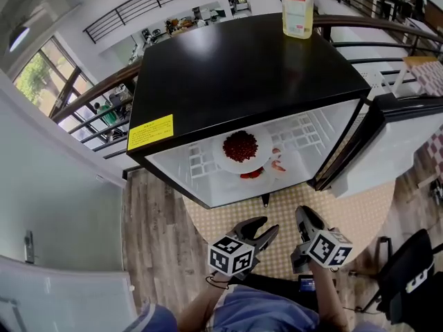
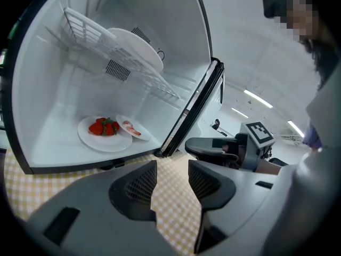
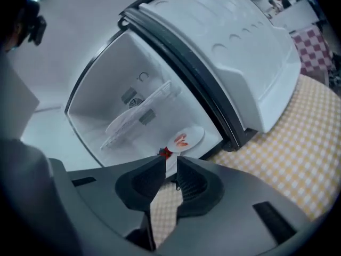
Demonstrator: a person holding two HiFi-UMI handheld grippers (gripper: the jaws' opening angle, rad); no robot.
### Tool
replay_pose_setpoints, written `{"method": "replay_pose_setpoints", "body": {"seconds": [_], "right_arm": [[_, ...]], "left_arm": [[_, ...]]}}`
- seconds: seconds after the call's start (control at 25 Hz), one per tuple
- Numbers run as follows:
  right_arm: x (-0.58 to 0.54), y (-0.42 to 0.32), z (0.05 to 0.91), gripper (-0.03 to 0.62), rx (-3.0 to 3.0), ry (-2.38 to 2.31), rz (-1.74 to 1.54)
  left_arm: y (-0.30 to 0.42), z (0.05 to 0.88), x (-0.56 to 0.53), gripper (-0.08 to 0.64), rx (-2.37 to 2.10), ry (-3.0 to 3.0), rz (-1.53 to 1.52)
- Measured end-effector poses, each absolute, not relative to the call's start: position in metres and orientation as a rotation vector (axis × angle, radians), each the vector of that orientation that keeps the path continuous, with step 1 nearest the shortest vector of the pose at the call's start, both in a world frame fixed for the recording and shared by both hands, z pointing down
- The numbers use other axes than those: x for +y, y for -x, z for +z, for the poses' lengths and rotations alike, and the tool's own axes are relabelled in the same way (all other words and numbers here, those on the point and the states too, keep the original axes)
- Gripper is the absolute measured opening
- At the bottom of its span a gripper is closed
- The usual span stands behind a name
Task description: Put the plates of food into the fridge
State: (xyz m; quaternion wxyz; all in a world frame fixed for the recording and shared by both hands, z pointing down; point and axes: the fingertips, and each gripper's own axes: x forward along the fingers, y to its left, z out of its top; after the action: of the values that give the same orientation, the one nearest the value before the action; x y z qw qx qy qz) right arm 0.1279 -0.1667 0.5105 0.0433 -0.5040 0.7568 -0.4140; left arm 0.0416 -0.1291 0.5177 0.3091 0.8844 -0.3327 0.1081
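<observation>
Two grippers are hovering over the checked mat at 6 o'clock of the open fridge. The left gripper is standing released, jaws wide apart, with nothing between them. The right gripper is likewise gripping nothing, its jaws standing only narrowly apart. Three plates are sitting inside the fridge: the top plate, carrying dark red food, on the wire shelf; the strawberry plate on the fridge floor; the small plate, carrying pink pieces, just beside it at 3 o'clock. The door is hanging open at 3 o'clock. One bottle is standing on the fridge top at 1 o'clock.
</observation>
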Motion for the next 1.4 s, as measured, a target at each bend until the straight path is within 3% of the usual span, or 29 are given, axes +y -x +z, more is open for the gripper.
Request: {"method": "replay_pose_setpoints", "body": {"seconds": [0.68, 0.96, 1.4], "right_arm": [[-0.085, -0.125, 0.526, 0.055, 2.577, 1.566, -1.172], [-0.063, -0.079, 0.504, 0.052, 2.610, 1.512, -1.117], [0.026, 0.017, 0.506, 0.052, 2.659, 1.441, -1.148]], "left_arm": [[-0.043, 0.514, -0.088, 0.149, -0.841, -2.353, 0.288], [-0.020, 0.497, -0.059, 0.147, -0.809, -2.425, 0.297], [0.075, 0.491, 0.037, 0.147, -0.851, -2.419, 0.252]]}}
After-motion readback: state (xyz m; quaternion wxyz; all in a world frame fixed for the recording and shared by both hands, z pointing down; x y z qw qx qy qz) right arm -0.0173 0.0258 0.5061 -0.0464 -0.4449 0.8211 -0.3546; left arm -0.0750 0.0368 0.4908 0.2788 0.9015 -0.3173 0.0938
